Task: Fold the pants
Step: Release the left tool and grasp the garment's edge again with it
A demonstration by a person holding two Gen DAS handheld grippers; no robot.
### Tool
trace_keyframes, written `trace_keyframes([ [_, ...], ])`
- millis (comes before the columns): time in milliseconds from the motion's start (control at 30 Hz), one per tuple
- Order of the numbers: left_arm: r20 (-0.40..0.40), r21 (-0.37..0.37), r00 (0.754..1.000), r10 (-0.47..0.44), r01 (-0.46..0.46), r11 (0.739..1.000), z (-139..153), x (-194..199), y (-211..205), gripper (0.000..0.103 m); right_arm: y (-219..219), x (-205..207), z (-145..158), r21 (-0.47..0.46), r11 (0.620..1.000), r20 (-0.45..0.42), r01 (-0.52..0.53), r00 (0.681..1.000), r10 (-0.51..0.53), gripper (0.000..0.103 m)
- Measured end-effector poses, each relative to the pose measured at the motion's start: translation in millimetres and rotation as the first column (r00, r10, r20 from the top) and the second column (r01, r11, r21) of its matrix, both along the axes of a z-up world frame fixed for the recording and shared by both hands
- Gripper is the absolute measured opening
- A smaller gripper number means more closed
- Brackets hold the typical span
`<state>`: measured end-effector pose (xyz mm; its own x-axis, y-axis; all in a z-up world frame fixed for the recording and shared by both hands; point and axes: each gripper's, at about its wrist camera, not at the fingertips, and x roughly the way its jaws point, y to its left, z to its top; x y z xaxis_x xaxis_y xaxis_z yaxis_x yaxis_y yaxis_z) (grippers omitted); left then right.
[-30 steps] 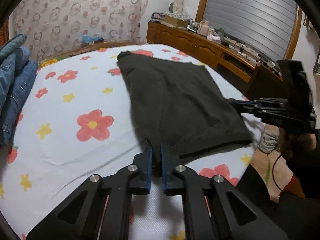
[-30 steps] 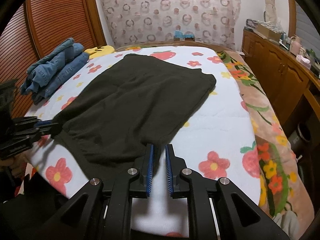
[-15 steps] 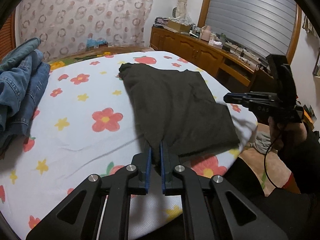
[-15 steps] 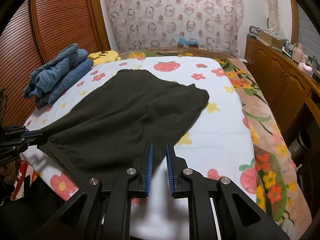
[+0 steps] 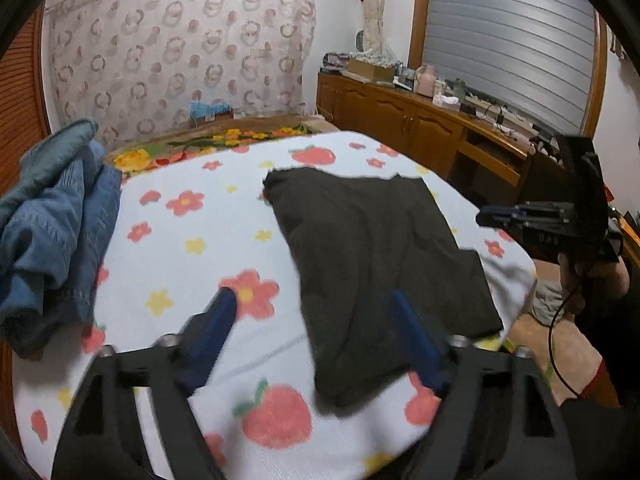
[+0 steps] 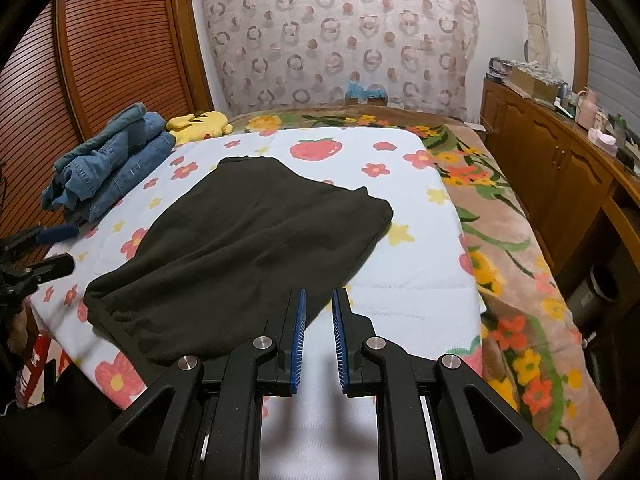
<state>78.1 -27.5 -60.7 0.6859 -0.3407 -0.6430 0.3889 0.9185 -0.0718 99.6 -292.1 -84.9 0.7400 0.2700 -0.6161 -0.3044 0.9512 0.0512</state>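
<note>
Dark folded pants (image 5: 372, 240) (image 6: 248, 248) lie flat on the flowered bed sheet (image 5: 192, 240) (image 6: 404, 272). My left gripper (image 5: 312, 295) hovers over their near left corner. Its jaws are opening wide, the blue pads (image 5: 224, 308) stand well apart, and the cloth lies below them unpressed. In the right wrist view the left gripper (image 6: 70, 247) shows at the bed's left edge. My right gripper (image 6: 318, 294) has its pads nearly together with only white sheet in the narrow gap, just right of the pants' near edge. From the left wrist view, the right gripper (image 5: 486, 216) holds nothing.
A pile of blue jeans (image 5: 52, 232) (image 6: 108, 164) sits at the bed's left side, with a yellow plush toy (image 6: 200, 122) behind it. A wooden cabinet (image 5: 420, 128) (image 6: 552, 168) runs along the right. A slatted wardrobe (image 6: 100, 60) stands left.
The left jaws sprang open and let go of the pants' corner, which now lies on the sheet; the left gripper rose a little. The right gripper stayed about where it was.
</note>
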Motion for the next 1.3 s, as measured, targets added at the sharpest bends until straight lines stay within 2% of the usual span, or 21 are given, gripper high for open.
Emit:
trace_keyframes([
  [33,-0.008,0.007,1.0,-0.005,0.005,1.0,0.1,7.8,-1.3,0.082,-0.2,2.8,0.9,-0.002,1.0,0.002,0.0,1.0,0.0,0.017],
  [100,-0.01,0.023,1.0,-0.012,0.012,1.0,0.8,20.8,-5.7,0.083,-1.1,8.0,1.2,-0.001,1.0,0.009,-0.001,1.0,0.001,0.03],
  [433,-0.053,0.058,0.998,-0.026,0.029,0.998,2.8,93.7,-22.8,0.082,-12.0,59.7,-3.5,-0.002,1.0,-0.019,0.017,1.0,-0.017,0.031],
  [600,-0.077,0.074,0.995,-0.063,0.068,0.995,-2.7,126.4,-35.7,0.078,-14.3,89.9,-7.7,0.0,1.0,-0.059,0.004,0.998,-0.004,0.031],
  [733,-0.112,0.071,0.991,-0.067,0.076,0.995,-11.6,157.8,-40.4,0.07,-18.8,109.4,-12.4,0.02,1.0,-0.093,0.005,0.996,-0.003,0.031],
  [933,-0.155,0.054,0.986,-0.064,0.073,0.996,-22.6,193.3,-43.0,0.069,-20.4,123.8,-15.8,0.038,0.999,-0.125,-0.017,0.992,0.022,0.031],
  [1033,-0.175,0.048,0.982,-0.065,0.074,0.996,-29.0,205.9,-44.5,0.063,-21.9,127.6,-15.6,0.053,0.998,-0.129,-0.027,0.991,0.034,0.031],
  [1100,-0.185,0.036,0.98,-0.074,0.082,0.996,-32.6,209.9,-44.3,0.053,-21.2,128.5,-15.4,0.054,0.998,-0.129,-0.035,0.991,0.041,0.031],
  [1167,-0.186,0.03,0.979,-0.081,0.088,0.996,-34.9,210.2,-43.6,0.035,-21.6,128.9,-15.5,0.051,0.998,-0.131,-0.042,0.99,0.048,0.03],
  [1200,-0.182,0.027,0.979,-0.087,0.093,0.995,-35.2,209.3,-43.6,0.026,-21.1,128.5,-15.5,0.049,0.998,-0.13,-0.048,0.99,0.054,0.018],
  [1233,-0.176,0.025,0.98,-0.09,0.096,0.995,-34.5,206.6,-42.8,0.017,-20.4,127.9,-14.6,0.046,0.997,-0.126,-0.057,0.99,0.063,0.012],
  [1300,-0.157,0.024,0.984,-0.085,0.09,0.996,-31.6,204.1,-39.6,0.01,-19.2,125.1,-10.8,0.037,0.997,-0.104,-0.063,0.992,0.067,0.007],
])
